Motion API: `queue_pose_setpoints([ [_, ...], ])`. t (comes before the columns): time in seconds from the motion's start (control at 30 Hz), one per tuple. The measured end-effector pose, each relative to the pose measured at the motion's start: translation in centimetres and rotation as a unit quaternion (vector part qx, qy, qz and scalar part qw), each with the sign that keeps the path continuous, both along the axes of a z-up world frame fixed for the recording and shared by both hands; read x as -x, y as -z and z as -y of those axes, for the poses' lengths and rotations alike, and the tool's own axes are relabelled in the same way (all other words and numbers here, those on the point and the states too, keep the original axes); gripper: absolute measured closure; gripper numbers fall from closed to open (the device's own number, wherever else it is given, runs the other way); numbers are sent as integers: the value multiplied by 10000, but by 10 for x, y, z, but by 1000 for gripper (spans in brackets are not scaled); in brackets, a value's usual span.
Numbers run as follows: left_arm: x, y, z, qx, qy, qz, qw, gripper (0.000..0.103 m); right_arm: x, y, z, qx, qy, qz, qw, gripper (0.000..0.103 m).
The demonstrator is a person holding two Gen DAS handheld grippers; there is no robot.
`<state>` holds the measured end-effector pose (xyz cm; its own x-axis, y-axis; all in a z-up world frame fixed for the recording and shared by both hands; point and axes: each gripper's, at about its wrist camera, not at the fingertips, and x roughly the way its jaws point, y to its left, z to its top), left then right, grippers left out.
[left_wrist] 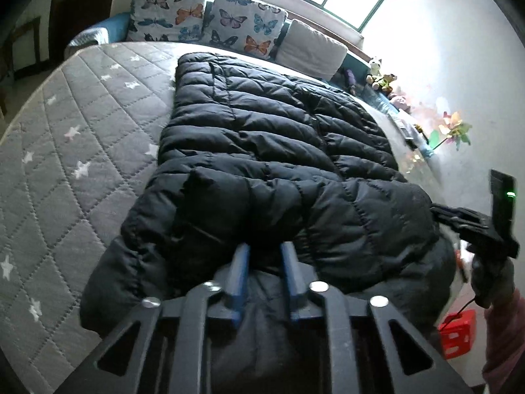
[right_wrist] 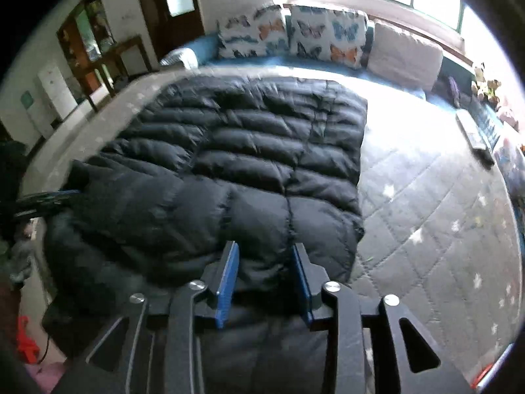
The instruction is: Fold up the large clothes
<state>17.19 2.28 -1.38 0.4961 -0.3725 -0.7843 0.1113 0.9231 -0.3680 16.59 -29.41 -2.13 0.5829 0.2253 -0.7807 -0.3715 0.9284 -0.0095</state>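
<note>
- Both hand-held grippers are gripping the near end of the black puffer jacket [left_wrist: 279,151]: my left hand-held gripper [left_wrist: 265,249] is pinching a bunch of it, my right hand-held gripper [right_wrist: 265,249] is closing around a thick fold.
- I am working at the bed's [left_wrist: 65,124] near edge; the jacket is lying lengthwise toward the butterfly pillows [left_wrist: 210,19].
- Sides seem folded in; the lengthwise fold is, I judge, still remaining.
- I am reading no labels.
</note>
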Motion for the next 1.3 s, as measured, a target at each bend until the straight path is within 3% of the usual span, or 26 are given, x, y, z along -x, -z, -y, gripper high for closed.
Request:
queue_pose_setpoints([
  [0.07, 1, 4, -8, 247, -26, -10, 9997, 90, -12, 28, 3, -120, 67, -297, 9995, 64],
  [0.2, -5, 9, -22, 653, -86, -240, 9975, 93, 4, 5, -5, 233, 196, -128, 9995, 64],
  [0.27, -3, -1, -20, 619, -112, -295, 9976, 93, 16, -11, -13, 247, 61, 44, 9997, 64],
  [0.4, 15, -38, -4, 358, 88, 70, 9993, 93, 43, -37, -45, 3, -649, 122, 9978, 64],
  [0.53, 32, -60, 22, 322, 464, 388, 9976, 92, 60, -18, -83, 195, -1285, -111, 9915, 62],
  [0.63, 33, -52, 43, 260, 772, 305, 9962, 92, 61, 18, -98, 547, -1343, -282, 9890, 59],
  [0.7, 28, -35, 54, 40, 807, 131, 9966, 92, 65, 34, -103, 789, -1360, -79, 9875, 59],
  [0.77, 23, -18, 59, -156, 801, -6, 9967, 92, 69, 33, -103, 901, -1384, -14, 9863, 59],
  [0.9, 19, -6, 46, 250, 721, -169, 9969, 92, 73, -1, -95, 712, -1450, 3, 9869, 59],
  [1.0, 15, -1, 47, 241, 725, -197, 9969, 92, 60, -22, -95, 567, -1327, 245, 9892, 57],
  [1.1, 11, 2, 48, 199, 685, -218, 9972, 92, 31, -6, -101, 446, -1197, 27, 9918, 56],
  [1.2, 8, 5, 47, 171, 689, -215, 9972, 92, 10, 34, -105, 516, -1102, -366, 9919, 55],
  [1.3, 6, 7, 47, 194, 684, -269, 9971, 92, 12, 24, -100, 440, -1190, -369, 9912, 55],
])
